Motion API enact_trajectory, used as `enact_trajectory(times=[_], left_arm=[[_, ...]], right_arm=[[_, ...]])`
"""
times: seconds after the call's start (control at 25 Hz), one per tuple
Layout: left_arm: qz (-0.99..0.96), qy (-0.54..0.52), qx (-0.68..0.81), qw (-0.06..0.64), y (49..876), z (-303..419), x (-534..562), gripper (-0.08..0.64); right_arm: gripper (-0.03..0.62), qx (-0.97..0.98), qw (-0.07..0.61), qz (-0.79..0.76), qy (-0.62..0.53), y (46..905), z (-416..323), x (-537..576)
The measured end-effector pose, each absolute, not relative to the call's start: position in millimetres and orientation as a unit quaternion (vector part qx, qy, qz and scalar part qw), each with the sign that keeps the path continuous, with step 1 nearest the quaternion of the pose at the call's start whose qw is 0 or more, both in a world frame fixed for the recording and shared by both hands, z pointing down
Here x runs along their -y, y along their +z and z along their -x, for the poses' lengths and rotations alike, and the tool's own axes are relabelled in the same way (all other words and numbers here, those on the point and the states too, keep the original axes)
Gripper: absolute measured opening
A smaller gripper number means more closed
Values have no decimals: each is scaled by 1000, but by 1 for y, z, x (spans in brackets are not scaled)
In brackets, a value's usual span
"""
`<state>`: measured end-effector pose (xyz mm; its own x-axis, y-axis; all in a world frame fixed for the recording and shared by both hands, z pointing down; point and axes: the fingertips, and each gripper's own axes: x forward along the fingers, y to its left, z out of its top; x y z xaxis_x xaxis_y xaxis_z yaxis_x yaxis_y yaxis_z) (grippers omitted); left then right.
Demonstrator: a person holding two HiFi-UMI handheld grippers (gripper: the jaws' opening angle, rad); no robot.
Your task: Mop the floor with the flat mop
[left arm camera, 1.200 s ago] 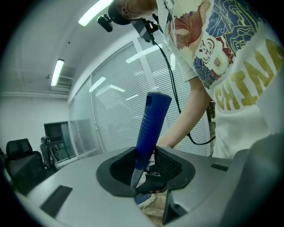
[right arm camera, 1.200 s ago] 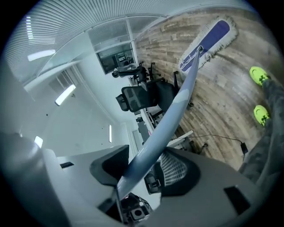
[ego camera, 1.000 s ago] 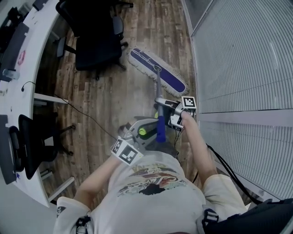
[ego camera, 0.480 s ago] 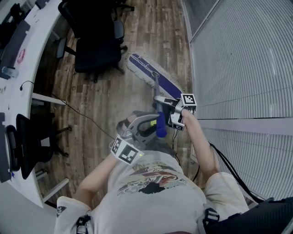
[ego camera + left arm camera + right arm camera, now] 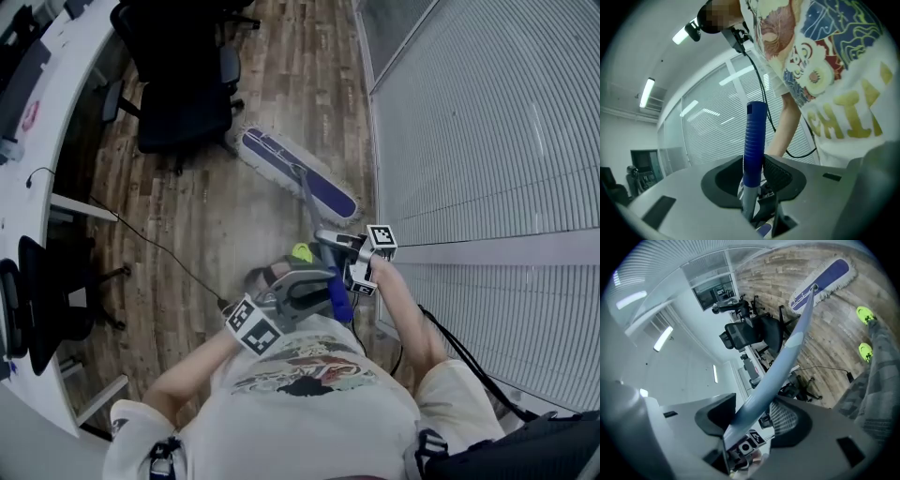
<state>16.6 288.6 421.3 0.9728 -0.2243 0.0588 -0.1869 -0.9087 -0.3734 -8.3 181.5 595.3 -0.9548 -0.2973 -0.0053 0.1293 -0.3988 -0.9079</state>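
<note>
The flat mop's blue pad with white fringe (image 5: 298, 175) lies on the wood floor beside the glass wall, also seen far off in the right gripper view as the mop head (image 5: 825, 280). Its grey pole (image 5: 312, 214) slants up to me. My right gripper (image 5: 342, 248) is shut on the pole (image 5: 783, 362), the shaft pinched between its black pads. Just below it my left gripper (image 5: 300, 286) is shut on the blue ribbed grip (image 5: 753, 140) at the pole's top end. Both point level in front of my chest.
A black office chair (image 5: 183, 84) stands just left of the mop head. A white curved desk (image 5: 37, 141) runs along the left, with a second chair (image 5: 37, 300) and a cable (image 5: 159, 248) trailing over the floor. The blind-covered glass wall (image 5: 487, 141) bounds the right. My green shoe (image 5: 301, 251) shows below the pole.
The mop head has slid a little back toward me along the wall. Both grippers have moved with the pole and kept their hold.
</note>
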Motion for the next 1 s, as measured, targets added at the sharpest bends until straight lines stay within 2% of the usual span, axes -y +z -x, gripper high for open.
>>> enact_trajectory(times=[0.12,0.32,0.44,0.48,0.56,0.6,1.0], left_arm=[[977,-71,-80,186,434,4,-296,140],[972,-67,-72,214,425,33,-296,245],[968,-57,-95,227,408,30,-284,245],[965,-51,-106,233,402,30,-282,239],[961,-54,-110,249,400,30,-289,106],[960,-58,-104,253,402,32,-294,95],[976,-7,-62,211,414,34,-303,94]], right_arm=[[218,-517,161,70,-838,599,23,-192],[218,-525,195,52,-827,597,67,-184],[218,-527,186,38,-828,595,84,-175],[218,-528,185,34,-829,596,86,-174],[218,-528,186,28,-828,598,87,-176],[216,-528,185,26,-828,600,88,-179],[210,-530,192,30,-825,614,88,-181]])
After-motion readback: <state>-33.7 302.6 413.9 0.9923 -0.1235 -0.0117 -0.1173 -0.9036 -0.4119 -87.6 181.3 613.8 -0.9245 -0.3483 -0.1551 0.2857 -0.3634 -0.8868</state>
